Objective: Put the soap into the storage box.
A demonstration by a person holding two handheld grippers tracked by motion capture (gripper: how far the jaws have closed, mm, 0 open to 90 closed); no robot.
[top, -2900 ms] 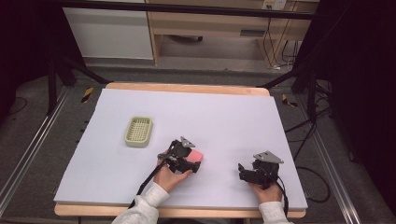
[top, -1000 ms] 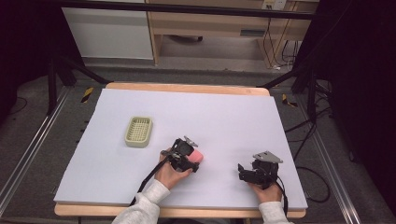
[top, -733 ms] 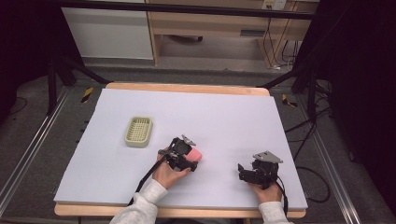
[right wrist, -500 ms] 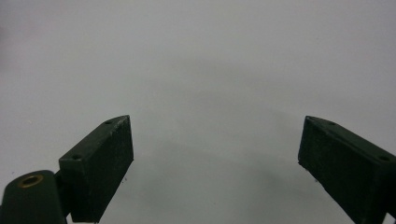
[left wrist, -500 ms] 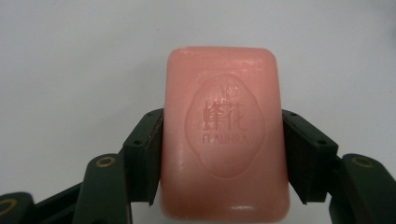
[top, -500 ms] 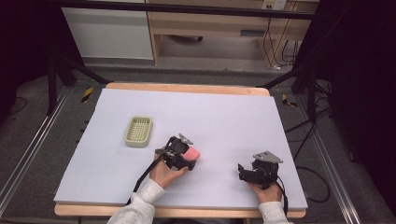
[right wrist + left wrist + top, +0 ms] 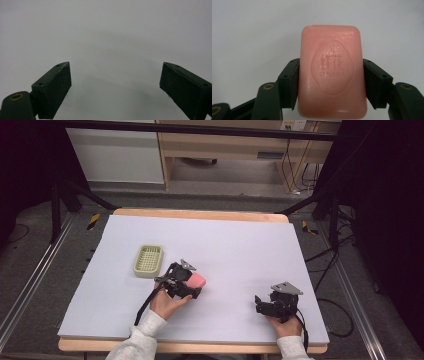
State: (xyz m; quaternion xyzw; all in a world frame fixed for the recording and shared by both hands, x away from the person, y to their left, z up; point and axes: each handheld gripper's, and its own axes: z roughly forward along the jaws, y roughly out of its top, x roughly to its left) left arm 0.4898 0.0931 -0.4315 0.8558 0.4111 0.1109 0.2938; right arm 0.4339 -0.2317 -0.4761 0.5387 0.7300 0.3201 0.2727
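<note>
While clamped, soap bar (image 7: 332, 72) points straight ahead.

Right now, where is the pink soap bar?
The pink soap bar sits clamped in the left gripper, front-left of centre in the high view, just right of the green basket.

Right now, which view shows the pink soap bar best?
The left gripper view: the soap bar sits close up, stamped face readable, clamped between the left hand-held gripper jaws. The high view shows a small pink patch beside the soap dish.
</note>
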